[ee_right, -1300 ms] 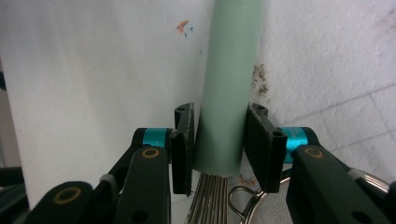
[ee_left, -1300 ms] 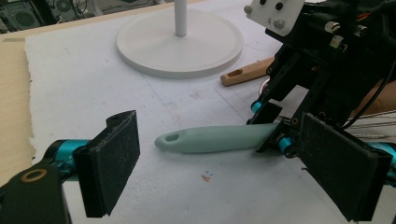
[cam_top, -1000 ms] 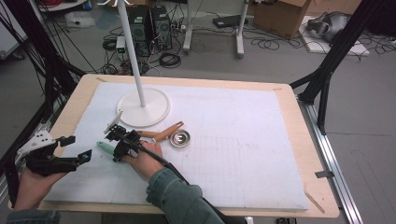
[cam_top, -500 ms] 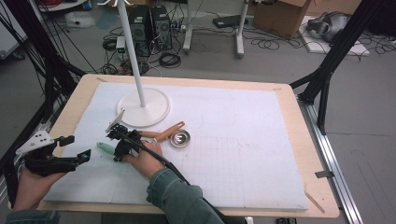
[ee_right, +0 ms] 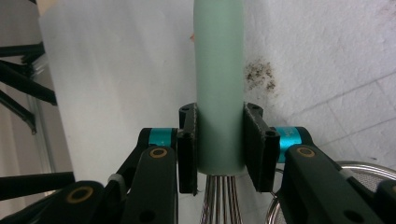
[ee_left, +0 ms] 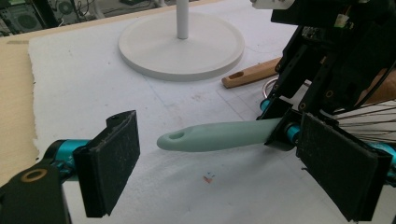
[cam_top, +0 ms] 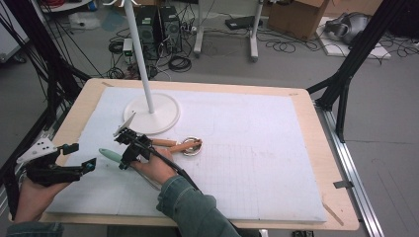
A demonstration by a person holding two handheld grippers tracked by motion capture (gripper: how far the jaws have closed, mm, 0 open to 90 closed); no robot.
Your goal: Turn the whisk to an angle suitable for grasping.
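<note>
A whisk with a mint-green handle [cam_top: 109,155] lies low over the white mat, and my right gripper [cam_top: 127,159] is shut on it. In the right gripper view both pads press the handle [ee_right: 219,70] just above the steel wires [ee_right: 218,203]. My left gripper [cam_top: 81,156] stands open to the left of the whisk, its jaws on either side of the line of the handle's free end [ee_left: 219,135] without touching it. The right gripper [ee_left: 286,133] clamps the far end of that handle in the left gripper view.
A white stand with a round base [cam_top: 151,112] and tall pole [cam_top: 139,54] sits behind the grippers. A small metal strainer [cam_top: 190,146] with a wooden handle [ee_left: 252,73] lies right of the right hand. The mat [cam_top: 257,148] stretches away to the right.
</note>
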